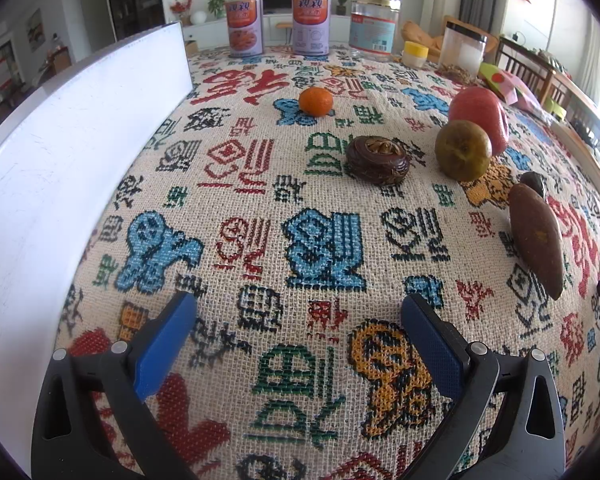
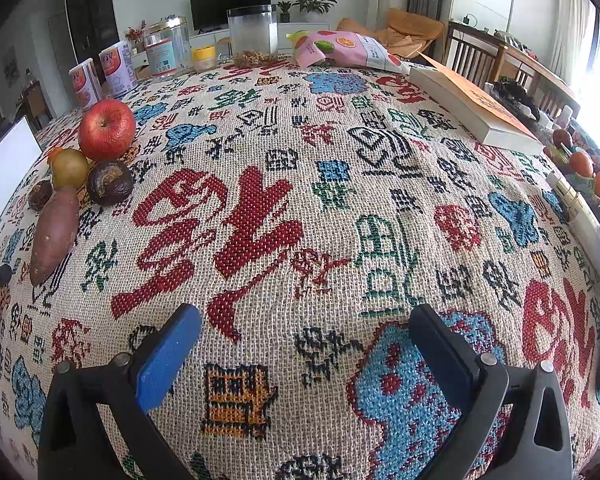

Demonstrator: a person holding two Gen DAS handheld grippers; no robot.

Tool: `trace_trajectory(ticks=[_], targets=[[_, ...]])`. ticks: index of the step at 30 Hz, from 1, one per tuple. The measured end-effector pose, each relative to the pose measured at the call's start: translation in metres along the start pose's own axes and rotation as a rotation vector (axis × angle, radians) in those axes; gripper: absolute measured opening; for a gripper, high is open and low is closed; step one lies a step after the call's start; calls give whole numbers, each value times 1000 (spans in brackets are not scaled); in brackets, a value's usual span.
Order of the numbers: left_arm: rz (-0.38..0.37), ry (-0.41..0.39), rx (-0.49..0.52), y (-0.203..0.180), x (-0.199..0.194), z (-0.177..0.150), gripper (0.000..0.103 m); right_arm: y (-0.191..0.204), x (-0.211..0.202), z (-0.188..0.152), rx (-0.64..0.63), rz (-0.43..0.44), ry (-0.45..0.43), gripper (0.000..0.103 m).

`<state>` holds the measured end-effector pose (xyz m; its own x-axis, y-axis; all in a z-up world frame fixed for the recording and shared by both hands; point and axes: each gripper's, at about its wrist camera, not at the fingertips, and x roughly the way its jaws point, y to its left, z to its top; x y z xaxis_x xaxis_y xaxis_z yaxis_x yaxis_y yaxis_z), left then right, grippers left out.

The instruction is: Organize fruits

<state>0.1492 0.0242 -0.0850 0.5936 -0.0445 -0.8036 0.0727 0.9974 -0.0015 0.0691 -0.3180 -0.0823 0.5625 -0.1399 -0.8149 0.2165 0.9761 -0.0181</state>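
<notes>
In the left wrist view a small orange (image 1: 316, 101) lies alone far ahead. A dark brown wrinkled fruit (image 1: 378, 160), a green-yellow round fruit (image 1: 463, 150), a red apple (image 1: 480, 118) and a sweet potato (image 1: 537, 236) lie to the right. My left gripper (image 1: 298, 344) is open and empty over the patterned cloth (image 1: 260, 208). In the right wrist view the apple (image 2: 107, 129), green-yellow fruit (image 2: 69, 169), a dark passion fruit (image 2: 110, 188) and the sweet potato (image 2: 55, 234) cluster at the left. My right gripper (image 2: 306, 354) is open and empty.
A white tray (image 1: 60, 168) stands along the left edge. Cans (image 1: 245, 26), jars (image 1: 374, 26) and a yellow cup (image 1: 415, 54) line the far edge. A snack bag (image 2: 340, 50) and a book (image 2: 472, 108) lie at the back right. More fruit (image 2: 582, 164) sits off the right side.
</notes>
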Motion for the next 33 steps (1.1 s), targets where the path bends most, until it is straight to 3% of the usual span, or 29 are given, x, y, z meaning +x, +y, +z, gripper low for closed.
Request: trace_trajectory(ticks=[19, 24, 27, 29, 31, 32, 33], targets=[[-3, 1, -2, 0, 0, 1, 102, 0, 0, 0, 0, 0, 0, 103], [-121, 7, -26, -7, 7, 37, 100, 0, 0, 0, 0, 0, 0, 103], [-112, -11, 5, -21, 21, 65, 100, 0, 0, 0, 0, 0, 0, 103], [-99, -16, 53, -32, 33, 76, 96, 0, 0, 0, 0, 0, 0, 103], [-104, 4, 91, -39, 45, 81, 71, 0, 0, 0, 0, 0, 0, 103], [-115, 22, 99, -41, 51, 81, 62, 0, 0, 0, 0, 0, 0, 103], [-105, -10, 110, -42, 49, 80, 54, 0, 0, 0, 0, 0, 0, 103]])
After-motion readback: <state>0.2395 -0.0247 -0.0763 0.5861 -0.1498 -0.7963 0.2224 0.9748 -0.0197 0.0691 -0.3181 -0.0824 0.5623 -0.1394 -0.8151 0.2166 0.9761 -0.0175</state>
